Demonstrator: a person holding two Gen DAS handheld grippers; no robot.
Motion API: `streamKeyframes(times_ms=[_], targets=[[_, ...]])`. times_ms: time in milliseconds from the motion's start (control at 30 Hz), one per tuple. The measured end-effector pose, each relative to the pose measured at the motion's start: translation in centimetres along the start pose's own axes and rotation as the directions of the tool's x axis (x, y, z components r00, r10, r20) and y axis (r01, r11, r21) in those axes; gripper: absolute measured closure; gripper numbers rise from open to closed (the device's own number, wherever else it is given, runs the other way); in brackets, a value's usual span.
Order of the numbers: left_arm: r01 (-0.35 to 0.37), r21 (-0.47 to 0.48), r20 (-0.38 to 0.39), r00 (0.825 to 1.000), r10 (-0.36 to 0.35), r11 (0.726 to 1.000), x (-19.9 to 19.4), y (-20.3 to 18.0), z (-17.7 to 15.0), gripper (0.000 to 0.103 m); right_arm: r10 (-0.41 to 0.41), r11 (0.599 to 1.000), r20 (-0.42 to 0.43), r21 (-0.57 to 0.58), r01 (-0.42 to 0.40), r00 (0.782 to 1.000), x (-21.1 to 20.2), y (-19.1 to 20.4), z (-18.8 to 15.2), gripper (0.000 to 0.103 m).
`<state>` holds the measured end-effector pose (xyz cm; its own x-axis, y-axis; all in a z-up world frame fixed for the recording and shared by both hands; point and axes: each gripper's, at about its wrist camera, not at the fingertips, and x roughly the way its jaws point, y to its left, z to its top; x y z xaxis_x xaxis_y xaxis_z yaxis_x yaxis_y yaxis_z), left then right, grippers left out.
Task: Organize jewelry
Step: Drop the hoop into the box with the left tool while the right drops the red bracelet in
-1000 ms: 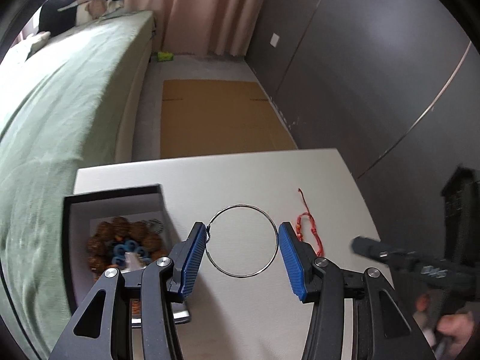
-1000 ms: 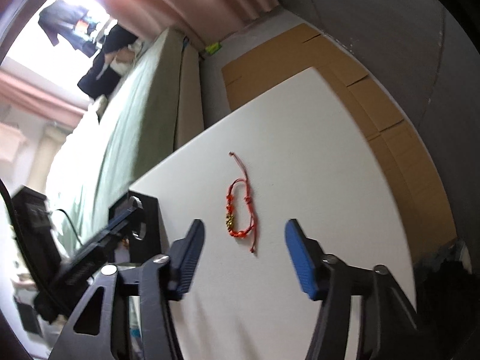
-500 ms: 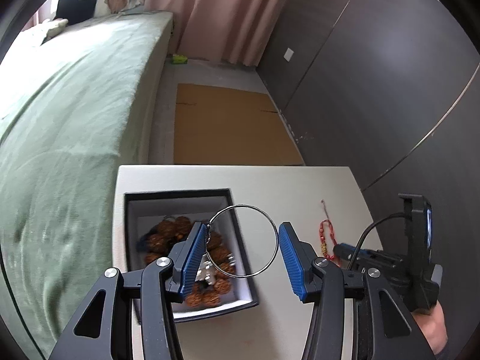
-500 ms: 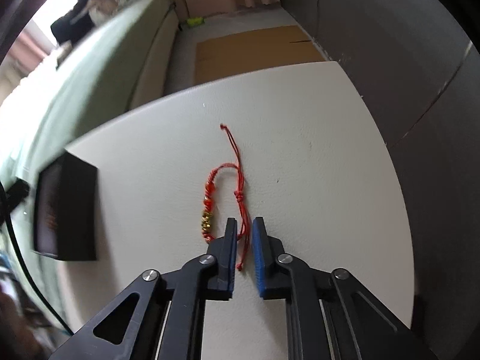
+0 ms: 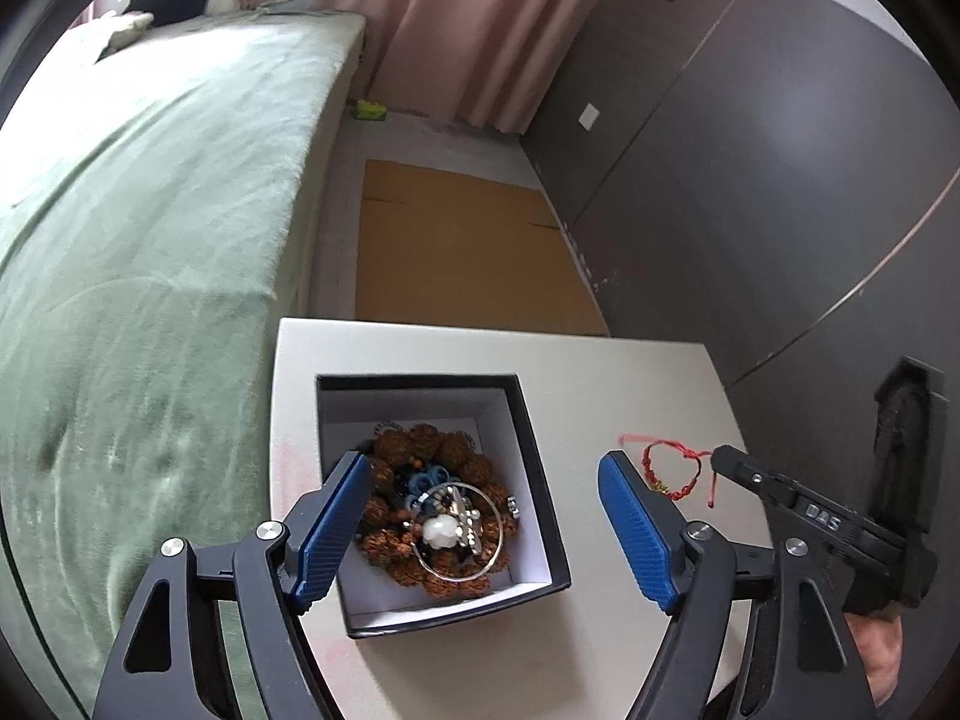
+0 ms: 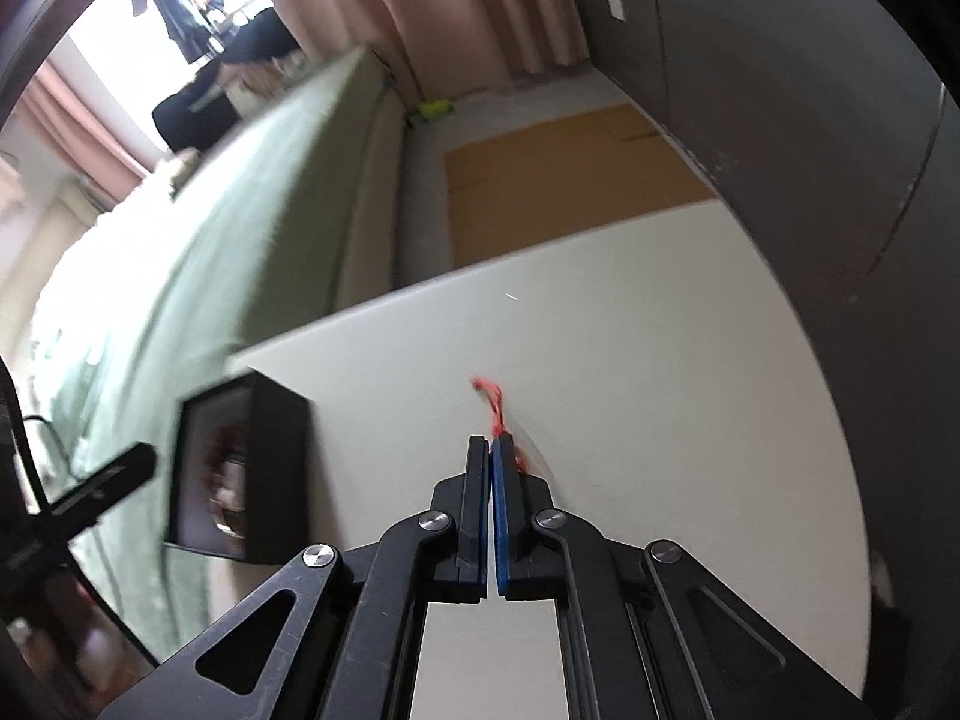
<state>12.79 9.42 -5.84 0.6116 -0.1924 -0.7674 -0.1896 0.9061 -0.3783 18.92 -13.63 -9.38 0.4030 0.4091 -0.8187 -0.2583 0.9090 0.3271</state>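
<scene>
My left gripper (image 5: 480, 483) is open and empty above a black box (image 5: 543, 474) with a white lining. In the box lie brown bead bracelets (image 5: 420, 444), a pearl piece and a thin silver ring bangle (image 5: 462, 531). My right gripper (image 6: 491, 441) is shut on the red string bracelet (image 6: 492, 399) and holds it over the white table (image 6: 660, 360). In the left wrist view the red bracelet (image 5: 672, 471) hangs from the right gripper's tip (image 5: 720, 456), right of the box. The box also shows in the right wrist view (image 6: 276, 450), left of the gripper.
A green bed (image 5: 132, 210) runs along the left of the table. Brown cardboard (image 5: 468, 252) lies on the floor beyond it. A dark grey wall (image 5: 750, 168) stands to the right. Pink curtains (image 5: 456, 18) hang at the back.
The silver bangle left my left gripper and now lies in the box; the jaws opened wider. My right gripper shut on the red bracelet and lifted it off the table.
</scene>
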Motion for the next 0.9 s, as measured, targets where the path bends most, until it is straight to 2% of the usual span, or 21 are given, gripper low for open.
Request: streamKeyframes(times_ms=[233, 400, 567, 700, 733, 800, 833, 867, 900], targets=[[0.000, -0.052, 0.046, 0.999, 0.003, 0.999, -1.2, 1.6, 0.6, 0.024, 0.144, 0.990, 0.089, -0.016, -0.143, 0.986, -2.2, 3.0, -0.3, 0.100], [-0.021, -0.074, 0.076, 0.997, 0.027, 0.997, -2.1, 2.5, 0.9, 0.024, 0.255, 0.967, 0.113, -0.033, -0.253, 0.960, -2.4, 5.6, -0.2, 0.100], [-0.026, -0.107, 0.093, 0.995, 0.036, 0.994, -2.7, 3.9, 1.1, 0.024, 0.365, 0.931, 0.105, -0.050, -0.362, 0.925, -1.6, 8.5, -0.3, 0.100], [-0.029, -0.129, 0.101, 0.994, 0.043, 0.991, -3.0, 4.8, 1.2, 0.024, 0.460, 0.888, 0.082, -0.056, -0.457, 0.884, -0.9, 10.7, -0.6, 0.100], [-0.030, -0.135, 0.105, 0.994, 0.045, 0.990, -3.1, 5.1, 1.2, 0.024, 0.468, 0.883, 0.074, -0.065, -0.464, 0.881, -0.7, 11.3, -0.6, 0.100], [-0.031, -0.146, 0.110, 0.993, 0.048, 0.989, -3.3, 5.3, 1.2, 0.024, 0.449, 0.892, 0.054, -0.077, -0.445, 0.892, 0.0, 12.2, -0.5, 0.100], [-0.032, -0.147, 0.110, 0.993, 0.049, 0.989, -3.3, 5.3, 1.2, 0.024, 0.438, 0.897, 0.029, -0.077, -0.435, 0.898, 0.8, 12.5, -0.5, 0.092], [-0.033, -0.145, 0.109, 0.993, 0.049, 0.989, -3.3, 5.3, 1.1, 0.024, 0.424, 0.904, 0.003, -0.065, -0.423, 0.905, 1.4, 12.3, -0.4, 0.069], [-0.037, -0.141, 0.108, 0.993, 0.052, 0.989, -3.4, 5.2, 1.1, 0.024, 0.401, 0.915, -0.011, -0.044, -0.401, 0.916, 2.0, 12.0, -0.5, 0.058]])
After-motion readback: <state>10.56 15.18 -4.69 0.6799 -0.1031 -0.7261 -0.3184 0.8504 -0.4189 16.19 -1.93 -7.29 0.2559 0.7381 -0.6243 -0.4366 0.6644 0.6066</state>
